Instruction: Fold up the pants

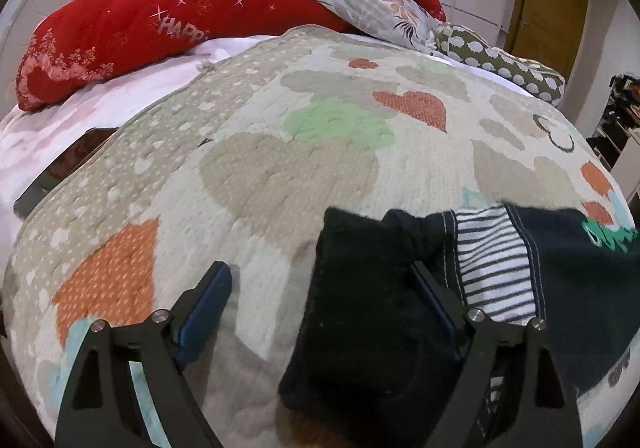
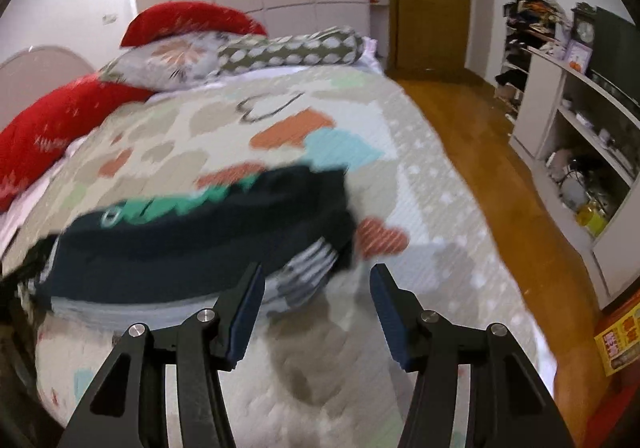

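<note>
A: Left gripper (image 1: 320, 300), lower centre of its view: jaws wide apart, holding nothing. A dark end of the pants (image 1: 400, 312) lies between the fingers, close against the right-hand pad; the left-hand pad stands over bare quilt (image 1: 248, 176).

B: Right gripper (image 2: 316, 302)?

A: Also spread wide and empty, bottom centre of its view. Only quilt lies between its fingers. The pants (image 2: 200, 244) sit left of centre, the striped lining edge just beside the left-hand pad. That picture is blurred, so I cannot tell whether the pad touches the cloth.

B: State of the garment?

A: Bunched on the quilt, striped inside showing, green print at its upper edge. My judgement: not yet laid flat.

B: How to do the next grab well?

A: Close the left jaws on one thickness of the dark end only, not the quilt beneath. Bring the right gripper leftward onto the striped edge before closing. Then draw the two apart to flatten. Main risk is pinching quilt with cloth. Red pillows (image 1: 132, 32) at upper left lie well apart.
</note>
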`<state>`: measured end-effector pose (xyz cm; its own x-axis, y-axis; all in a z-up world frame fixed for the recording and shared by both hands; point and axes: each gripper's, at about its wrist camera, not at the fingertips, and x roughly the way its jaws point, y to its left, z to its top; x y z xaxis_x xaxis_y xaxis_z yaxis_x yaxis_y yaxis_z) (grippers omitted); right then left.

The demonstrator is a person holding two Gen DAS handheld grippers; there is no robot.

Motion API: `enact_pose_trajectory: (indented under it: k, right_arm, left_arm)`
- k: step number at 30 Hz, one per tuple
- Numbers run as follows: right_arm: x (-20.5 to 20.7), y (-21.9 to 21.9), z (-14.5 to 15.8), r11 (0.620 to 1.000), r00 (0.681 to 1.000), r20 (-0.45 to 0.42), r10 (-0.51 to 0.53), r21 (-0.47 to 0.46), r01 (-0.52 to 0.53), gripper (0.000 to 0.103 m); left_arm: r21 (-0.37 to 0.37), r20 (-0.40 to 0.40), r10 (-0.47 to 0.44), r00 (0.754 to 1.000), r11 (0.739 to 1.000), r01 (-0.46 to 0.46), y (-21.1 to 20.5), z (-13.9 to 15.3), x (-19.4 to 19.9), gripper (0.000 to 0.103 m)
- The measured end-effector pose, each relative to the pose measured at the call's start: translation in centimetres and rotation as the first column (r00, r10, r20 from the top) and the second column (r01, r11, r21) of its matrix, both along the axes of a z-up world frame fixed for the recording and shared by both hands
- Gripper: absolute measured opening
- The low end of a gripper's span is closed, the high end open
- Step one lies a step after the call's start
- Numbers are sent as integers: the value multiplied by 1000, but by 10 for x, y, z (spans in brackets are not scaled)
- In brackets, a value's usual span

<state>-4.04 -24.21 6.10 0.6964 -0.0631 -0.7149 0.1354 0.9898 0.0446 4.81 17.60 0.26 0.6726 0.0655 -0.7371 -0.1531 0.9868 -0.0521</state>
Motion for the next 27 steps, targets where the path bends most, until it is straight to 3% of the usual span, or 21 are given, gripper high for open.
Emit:
enact_pose_trajectory:
  k: [3, 5, 9, 13, 16, 20, 24, 27]
  right_arm:
    - [-12, 8, -9, 999, 999, -34, 13, -43, -14, 59]
    - [-18, 3, -12, 998, 999, -39, 5, -61, -7, 59]
    - [-27, -7, -14, 996, 999, -46, -12, -85, 8, 59]
    - [-28, -5, -16, 998, 999, -41, -25, -54, 22, 59]
    - [-27, 3, -18, 999, 999, -42, -13, -49, 10, 59]
    - [-26, 15, -20, 999, 999, -41, 12, -49, -14, 59]
    - [-28, 23, -22, 998, 999, -36, 33, -54, -35, 59]
    - [-28, 26, -26, 999, 998, -47, 35, -39, -37, 59]
  left_arm:
    - [31, -10, -29, 1000, 999, 29, 2, 8, -13, 88]
    - [4, 6, -33, 999, 999, 33, 10, 18, -20, 88]
    - [-99, 16, 34, 999, 995, -32, 35, 30, -17, 88]
    - [-275, -23, 123, 992, 953, -125, 67, 27, -11, 89]
    - [-249, 0, 204, 979, 948, -198, 76, 35, -21, 89]
    - [-333, -23, 203, 979, 922, -199, 91, 45, -34, 89]
    - [-273, 63, 112, 992, 958, -91, 63, 74, -52, 89]
    - [-210, 90, -7, 996, 977, 26, 23, 81, -57, 89]
